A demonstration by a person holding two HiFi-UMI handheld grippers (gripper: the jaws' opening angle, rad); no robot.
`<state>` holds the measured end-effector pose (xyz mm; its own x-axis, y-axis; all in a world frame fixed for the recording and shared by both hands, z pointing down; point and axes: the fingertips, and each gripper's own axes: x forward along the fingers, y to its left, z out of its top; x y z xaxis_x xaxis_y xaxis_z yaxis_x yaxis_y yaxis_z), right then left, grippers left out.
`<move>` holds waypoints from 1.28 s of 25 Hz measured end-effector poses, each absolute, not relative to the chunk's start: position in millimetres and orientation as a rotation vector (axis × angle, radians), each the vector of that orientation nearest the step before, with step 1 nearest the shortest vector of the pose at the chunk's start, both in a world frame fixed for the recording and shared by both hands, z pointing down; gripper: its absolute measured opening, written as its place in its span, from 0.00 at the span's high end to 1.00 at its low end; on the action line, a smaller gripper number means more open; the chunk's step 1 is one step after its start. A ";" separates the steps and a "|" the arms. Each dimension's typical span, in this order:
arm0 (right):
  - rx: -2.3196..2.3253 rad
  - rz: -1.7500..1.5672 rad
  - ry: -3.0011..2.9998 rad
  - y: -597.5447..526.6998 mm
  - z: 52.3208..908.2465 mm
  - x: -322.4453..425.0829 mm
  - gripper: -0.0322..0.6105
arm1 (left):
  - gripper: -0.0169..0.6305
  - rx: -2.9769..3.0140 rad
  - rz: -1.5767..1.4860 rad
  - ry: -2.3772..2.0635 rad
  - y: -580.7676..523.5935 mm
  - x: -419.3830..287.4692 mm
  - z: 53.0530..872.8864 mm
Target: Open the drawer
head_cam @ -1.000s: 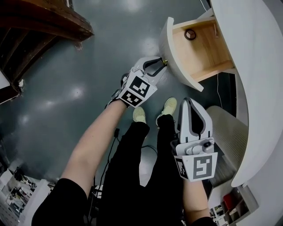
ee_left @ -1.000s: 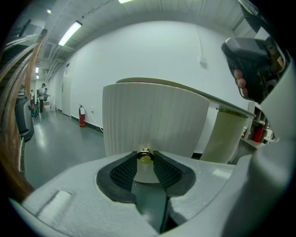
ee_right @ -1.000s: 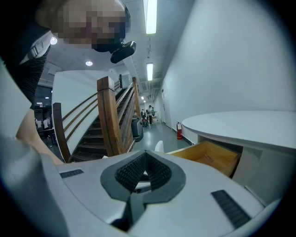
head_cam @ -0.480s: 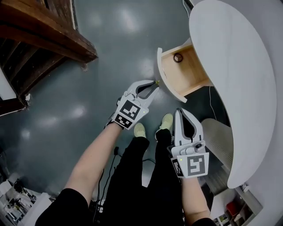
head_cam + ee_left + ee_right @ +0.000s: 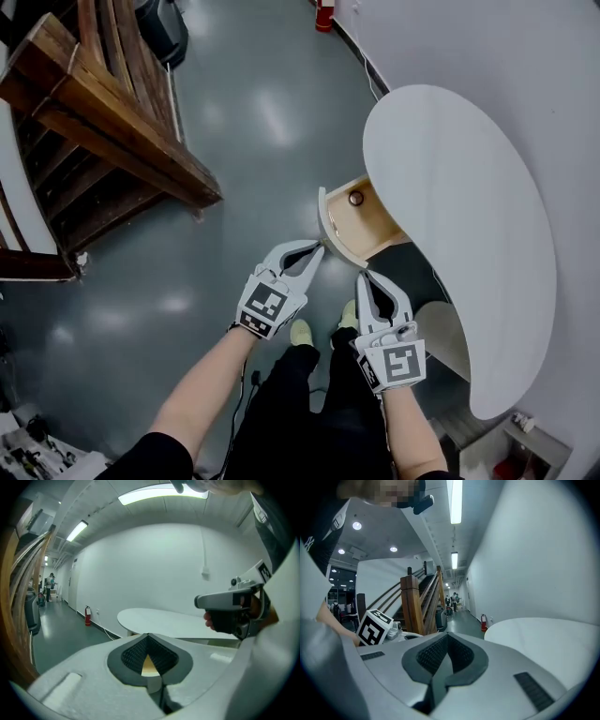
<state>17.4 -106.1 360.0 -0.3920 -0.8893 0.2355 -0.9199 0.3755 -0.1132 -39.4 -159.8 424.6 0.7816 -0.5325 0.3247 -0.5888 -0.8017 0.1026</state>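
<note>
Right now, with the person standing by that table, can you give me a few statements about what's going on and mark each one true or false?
The drawer under the table is pulled open. True.
The left gripper is gripping the drawer. False: its jaws have just closed, with nothing between them.
The drawer is empty. False: a small round dark thing lies inside it.
The right gripper is shut and holds nothing. True.
The table is black on top. False: it is white.
</note>
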 end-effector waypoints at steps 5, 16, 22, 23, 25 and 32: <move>1.630 0.303 -2.516 -102.3 312.0 20.1 0.93 | 0.96 2.772 0.402 -0.846 -128.1 -24.2 365.9; 1.624 0.254 -2.575 -113.4 215.8 23.0 0.93 | 0.96 2.738 0.270 -0.968 -126.8 -23.0 238.4; 1.608 0.218 -2.610 -111.8 180.4 19.0 0.93 | 0.96 2.765 0.201 -0.972 -118.5 -15.4 192.8; 1.609 0.208 -2.615 -111.6 175.9 19.4 0.93 | 0.96 2.768 0.195 -0.976 -119.1 -15.0 188.8; 1.612 0.194 -2.622 -109.9 167.8 20.1 0.93 | 0.96 2.768 0.183 -0.987 -119.5 -15.4 181.3; 1.620 0.154 -2.635 -109.9 144.8 25.6 0.93 | 0.96 2.768 0.148 -1.007 -119.6 -11.2 155.9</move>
